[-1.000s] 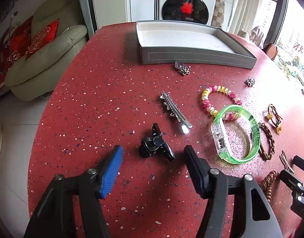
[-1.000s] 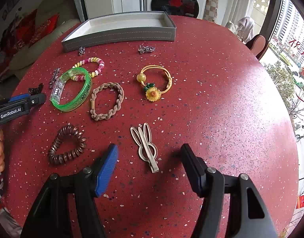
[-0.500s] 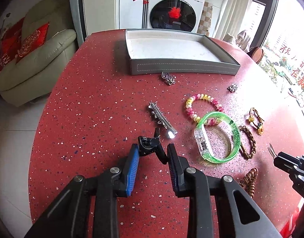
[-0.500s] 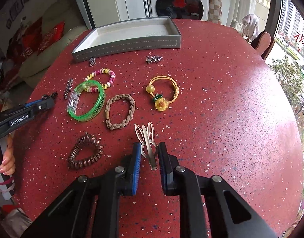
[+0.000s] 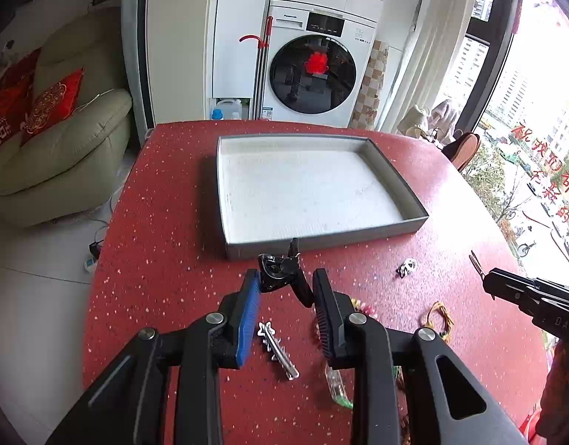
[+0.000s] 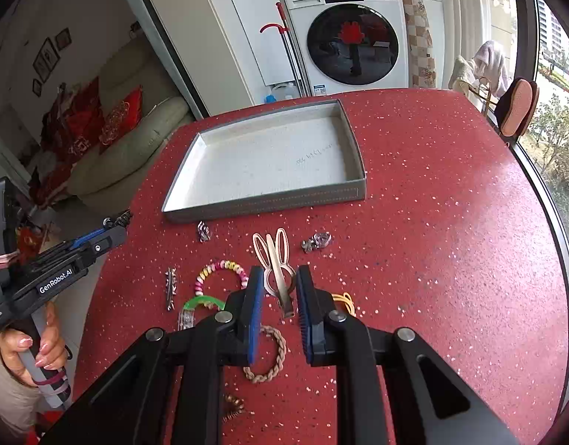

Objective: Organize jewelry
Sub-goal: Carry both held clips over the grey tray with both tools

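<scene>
Tray (image 5: 321,239) near the table's far edge, empty so far; sorting barely begun. Left gripper (image 5: 286,289) clenched on black claw clip (image 5: 282,270), lifted just before the tray's near wall; right gripper (image 6: 280,283) grasping rabbit-ear clip (image 6: 273,256), long axis pointing at the tray, ears foremost. Bracelets and small charms left on the table.

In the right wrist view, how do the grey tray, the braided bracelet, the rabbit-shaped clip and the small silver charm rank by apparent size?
1. grey tray
2. rabbit-shaped clip, enlarged by nearness, so unsure against the next
3. braided bracelet, partly hidden
4. small silver charm
</scene>
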Action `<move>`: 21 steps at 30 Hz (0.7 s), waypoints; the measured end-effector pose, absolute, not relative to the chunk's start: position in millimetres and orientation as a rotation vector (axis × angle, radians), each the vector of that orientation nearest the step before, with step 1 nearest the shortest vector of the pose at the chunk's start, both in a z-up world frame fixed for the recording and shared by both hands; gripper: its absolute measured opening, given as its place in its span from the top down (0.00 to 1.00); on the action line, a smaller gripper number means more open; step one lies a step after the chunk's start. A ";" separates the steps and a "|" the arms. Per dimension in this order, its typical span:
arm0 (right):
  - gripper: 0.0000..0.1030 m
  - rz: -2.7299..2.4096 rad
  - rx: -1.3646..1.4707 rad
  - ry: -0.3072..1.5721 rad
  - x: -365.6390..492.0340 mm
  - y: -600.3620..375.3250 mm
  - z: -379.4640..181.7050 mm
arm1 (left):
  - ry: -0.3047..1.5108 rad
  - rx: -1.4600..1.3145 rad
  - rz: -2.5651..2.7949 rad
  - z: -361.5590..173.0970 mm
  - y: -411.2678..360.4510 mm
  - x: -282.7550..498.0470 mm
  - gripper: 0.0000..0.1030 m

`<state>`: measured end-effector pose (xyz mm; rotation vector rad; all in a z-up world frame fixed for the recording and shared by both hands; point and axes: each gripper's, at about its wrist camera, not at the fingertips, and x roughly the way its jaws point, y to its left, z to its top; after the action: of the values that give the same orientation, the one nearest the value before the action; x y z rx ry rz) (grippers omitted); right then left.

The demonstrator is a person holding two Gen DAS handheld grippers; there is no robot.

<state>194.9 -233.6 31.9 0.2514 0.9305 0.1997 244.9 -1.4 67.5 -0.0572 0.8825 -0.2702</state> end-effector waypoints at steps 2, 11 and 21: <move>0.81 0.200 0.270 0.936 214.4 -234.7 34.2 | 0.859 -0.044 -0.251 71.3 -5.9 262.2 0.54; 0.81 0.158 0.298 0.981 296.9 -232.3 13.7 | 0.872 -0.018 -0.176 37.0 -19.4 338.9 0.54; 0.81 0.094 0.244 1.028 361.4 -218.3 -36.2 | 0.925 0.049 -0.131 -19.7 -39.2 384.1 0.54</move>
<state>361.4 -218.3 -36.2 0.2443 1.0282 0.0939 384.1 -39.2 -19.7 0.0490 0.9245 -0.1312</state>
